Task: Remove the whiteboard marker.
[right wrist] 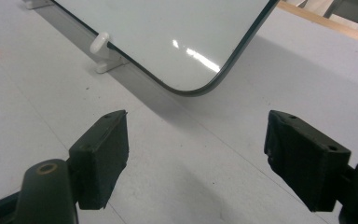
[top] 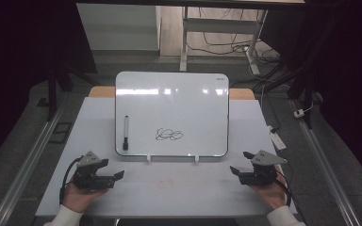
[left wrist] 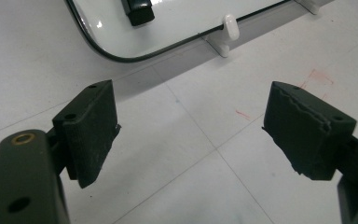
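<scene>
Right gripper view. The right gripper [right wrist: 196, 158] is hovering over the white table [right wrist: 42, 93], its two black jaws standing wide apart with nothing between them. Beyond the jaws, a whiteboard [right wrist: 168, 32] is leaning in its white stand [right wrist: 103, 53], one rounded, dark-rimmed corner pointing toward the gripper and ceiling light glinting off its surface. The board is casting a soft shadow on the table beneath that corner. A strip of the table's wooden edge [right wrist: 326, 23] is showing at upper right.

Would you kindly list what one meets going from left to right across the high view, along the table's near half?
Left gripper, open → black marker lying on the whiteboard → black scribble → right gripper, open.
</scene>
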Motion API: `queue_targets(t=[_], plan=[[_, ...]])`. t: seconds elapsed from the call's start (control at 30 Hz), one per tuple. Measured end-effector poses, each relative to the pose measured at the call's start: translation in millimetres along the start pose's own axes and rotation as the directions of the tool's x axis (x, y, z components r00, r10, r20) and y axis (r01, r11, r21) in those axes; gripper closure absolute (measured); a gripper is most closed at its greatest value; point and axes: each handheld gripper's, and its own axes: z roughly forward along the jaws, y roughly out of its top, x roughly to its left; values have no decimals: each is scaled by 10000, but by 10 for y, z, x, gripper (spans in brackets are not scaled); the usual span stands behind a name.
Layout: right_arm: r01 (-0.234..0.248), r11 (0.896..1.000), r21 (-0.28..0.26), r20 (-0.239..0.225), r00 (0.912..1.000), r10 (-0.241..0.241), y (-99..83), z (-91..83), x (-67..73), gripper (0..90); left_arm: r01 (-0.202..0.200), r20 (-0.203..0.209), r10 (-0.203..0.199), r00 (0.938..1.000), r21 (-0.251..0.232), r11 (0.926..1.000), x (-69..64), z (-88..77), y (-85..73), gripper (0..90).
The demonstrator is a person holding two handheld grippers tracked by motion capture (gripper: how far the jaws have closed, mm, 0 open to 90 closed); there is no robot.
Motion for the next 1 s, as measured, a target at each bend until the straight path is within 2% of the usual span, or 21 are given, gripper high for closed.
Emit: queue_targets(t=[0.2, 0.33, 0.43, 0.57, 0.6, 0.83, 1.0], plan=[[53, 9999, -115, 216, 9998, -50, -8, -2, 23, 224, 108, -34, -108, 9999, -50, 9999, 14, -22, 2, 211], [42, 9997, -228, 257, 9997, -37, -7, 2, 33, 226, 38, -53, -39, 10000, -156, 9999, -7, -37, 69, 217], [43, 9997, -249, 245, 9997, -37, -2, 6, 42, 226, -38, 29, 39, 10000, -496, 9988, -40, -62, 215, 233], [138, 9996, -237, 304, 9995, -131, 3, 16, 62, 227, -81, -76, 77, 9999, -557, 9984, -33, -44, 326, 247], [167, 9997, -192, 331, 9993, -160, 1, 23, 65, 227, -129, -164, 119, 9998, -571, 9983, -10, -15, 409, 250], [305, 9995, -108, 463, 9985, -300, -3, 42, 85, 227, -336, -740, 285, 9968, -680, 9971, 75, 104, 731, 281], [395, 9991, -148, 544, 9978, -387, 10, 37, 104, 230, -350, -1295, 269, 9912, -602, 9976, 184, 222, 925, 333]])
